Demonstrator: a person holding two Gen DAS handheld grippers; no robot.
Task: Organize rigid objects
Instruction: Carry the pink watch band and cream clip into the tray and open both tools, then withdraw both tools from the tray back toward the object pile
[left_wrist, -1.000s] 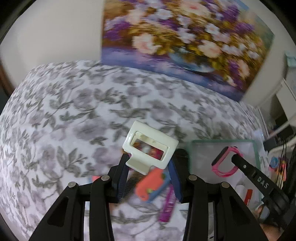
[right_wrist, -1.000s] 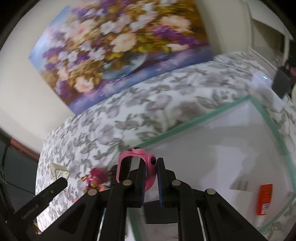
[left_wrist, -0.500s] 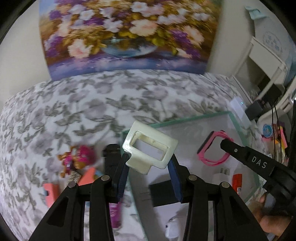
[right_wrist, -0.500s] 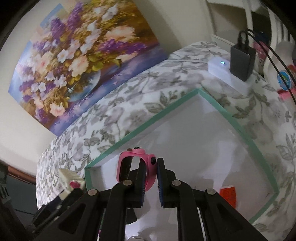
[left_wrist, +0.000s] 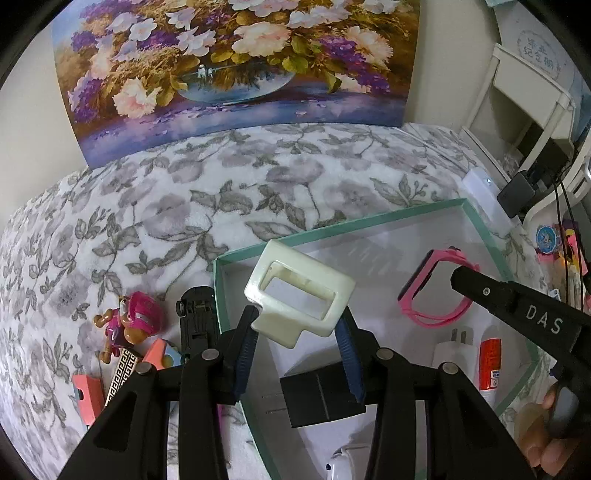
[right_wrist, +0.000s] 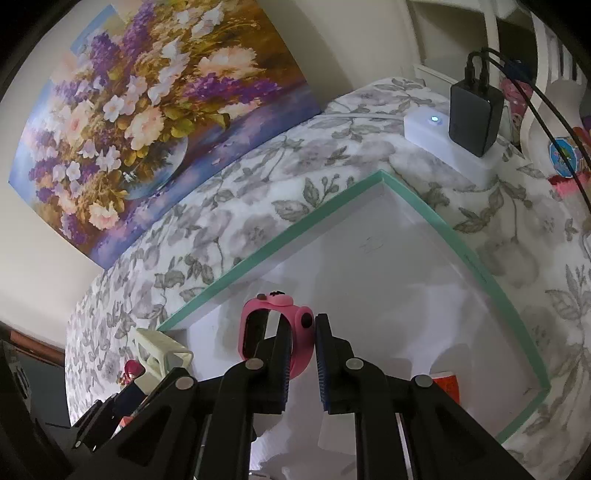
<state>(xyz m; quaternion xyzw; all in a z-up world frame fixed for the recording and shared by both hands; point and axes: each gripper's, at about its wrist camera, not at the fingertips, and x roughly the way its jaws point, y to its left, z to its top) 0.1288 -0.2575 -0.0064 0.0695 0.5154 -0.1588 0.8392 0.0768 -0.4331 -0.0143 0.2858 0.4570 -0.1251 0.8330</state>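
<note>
Your left claw (left_wrist: 297, 332) grips the cream frame (left_wrist: 299, 291) over the tray's (left_wrist: 332, 227) near-left corner, so release straight down. Your right claw (right_wrist: 300, 354) pinches the pink band (right_wrist: 291, 332) nearer the tray's middle.

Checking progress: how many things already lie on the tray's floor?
4 visible: a black block, white plug, red-labelled tube and a white item at the near edge. The grippers may hide others.
</note>
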